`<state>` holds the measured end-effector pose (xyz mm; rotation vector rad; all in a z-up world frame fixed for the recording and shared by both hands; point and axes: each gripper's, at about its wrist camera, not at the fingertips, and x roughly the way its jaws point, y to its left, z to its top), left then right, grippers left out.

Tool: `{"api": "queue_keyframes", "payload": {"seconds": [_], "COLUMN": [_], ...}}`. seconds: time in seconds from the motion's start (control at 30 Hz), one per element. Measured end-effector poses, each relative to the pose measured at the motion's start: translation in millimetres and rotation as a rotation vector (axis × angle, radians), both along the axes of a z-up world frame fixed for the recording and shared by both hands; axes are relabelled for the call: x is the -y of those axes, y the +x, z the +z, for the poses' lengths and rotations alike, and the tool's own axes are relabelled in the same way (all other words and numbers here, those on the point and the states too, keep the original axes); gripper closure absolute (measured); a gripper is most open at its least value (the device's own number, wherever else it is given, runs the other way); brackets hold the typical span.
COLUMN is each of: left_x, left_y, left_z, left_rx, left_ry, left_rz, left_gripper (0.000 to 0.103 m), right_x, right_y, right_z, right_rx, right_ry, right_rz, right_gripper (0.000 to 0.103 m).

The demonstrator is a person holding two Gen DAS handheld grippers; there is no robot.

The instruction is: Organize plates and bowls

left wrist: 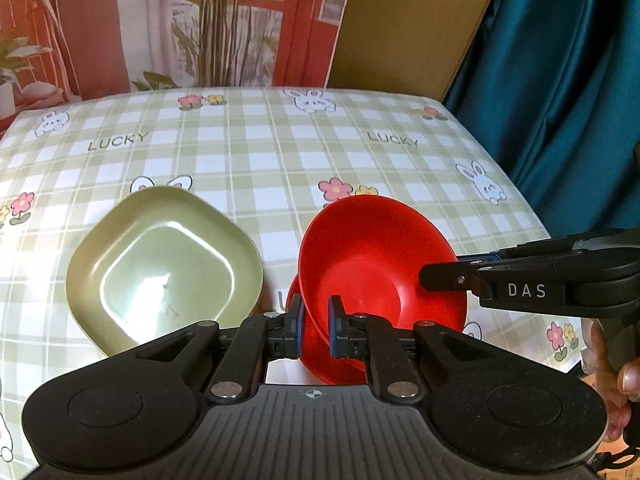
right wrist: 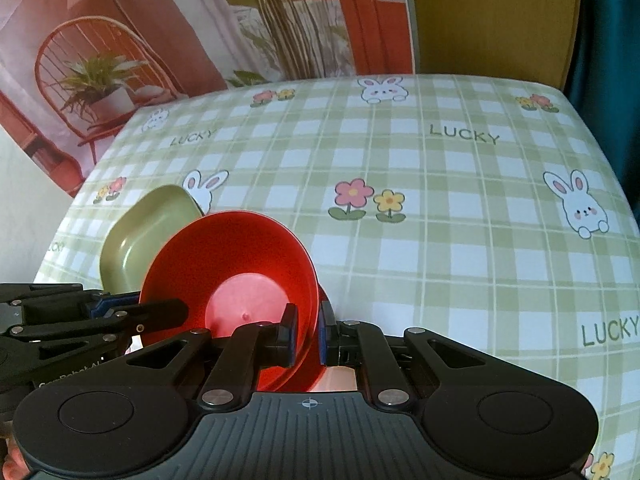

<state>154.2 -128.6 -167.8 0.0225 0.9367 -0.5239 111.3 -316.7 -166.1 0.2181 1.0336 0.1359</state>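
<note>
A red round bowl (left wrist: 372, 264) is held tilted above the table, its inside facing right in the left wrist view. My left gripper (left wrist: 316, 330) is shut on its near rim. My right gripper (right wrist: 308, 336) is shut on its opposite rim and shows at the right of the left wrist view (left wrist: 440, 276). The bowl also shows in the right wrist view (right wrist: 236, 264). A second red piece sits right behind the bowl (left wrist: 294, 292); I cannot tell what it is. A green squarish bowl (left wrist: 160, 268) rests on the table to the left, also seen in the right wrist view (right wrist: 140, 240).
The table (left wrist: 280, 152) has a green checked cloth with rabbits and flowers. A printed backdrop (left wrist: 200, 20) hangs behind it and a teal curtain (left wrist: 560, 80) hangs at the right. A hand (left wrist: 616, 392) holds the right gripper's handle.
</note>
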Motion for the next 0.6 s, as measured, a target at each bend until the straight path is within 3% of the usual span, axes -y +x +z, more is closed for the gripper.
{"api": "queue_keyframes", "payload": {"seconds": [0.6], "left_x": [5], "left_y": [0], "left_z": [-17], "left_rx": [-0.022], "left_ry": [0.026], "left_rz": [-0.010], "left_gripper": [0.090], "right_x": [-2], "right_y": [4], "right_z": [-14], "right_rx": [-0.023], "right_ry": [-0.025], "right_rz": [0.006], "right_gripper": [0.092]}}
